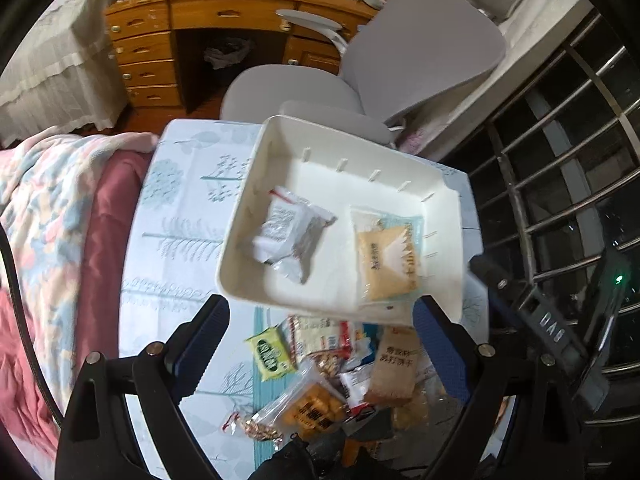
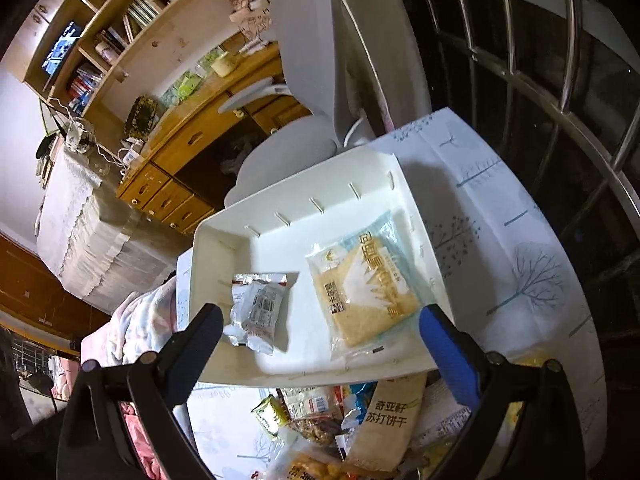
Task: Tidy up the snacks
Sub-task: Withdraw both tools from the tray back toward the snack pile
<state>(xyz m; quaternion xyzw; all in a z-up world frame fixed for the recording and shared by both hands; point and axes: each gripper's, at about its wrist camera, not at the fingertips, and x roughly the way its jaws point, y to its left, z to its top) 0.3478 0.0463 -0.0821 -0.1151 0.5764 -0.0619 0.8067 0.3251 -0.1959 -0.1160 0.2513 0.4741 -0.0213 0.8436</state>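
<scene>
We take the white tray (image 1: 280,136) as our landmark. Nearest to us, on the near side of the tray, our left gripper (image 1: 320,320) stands with its fingers spread wide, nothing between them; our right gripper (image 2: 320,320) is likewise spread and empty, its fingertips over the tray's near rim. Just below that rim lies the snack pile (image 1: 340,376) on the patterned tablecloth (image 1: 180,208) — a green packet (image 1: 270,354), a tan cracker pack (image 1: 394,368) and a clear bag of orange pieces (image 1: 316,408) among others. Inside the tray, two items lie apart: a silver-white wrapper (image 2: 256,312) toward its left, a flat cracker pack with blue print (image 2: 364,288) toward its right. Beyond the tray's far wall stands a grey chair (image 1: 420,52), and farther still a wooden desk (image 1: 224,12).
</scene>
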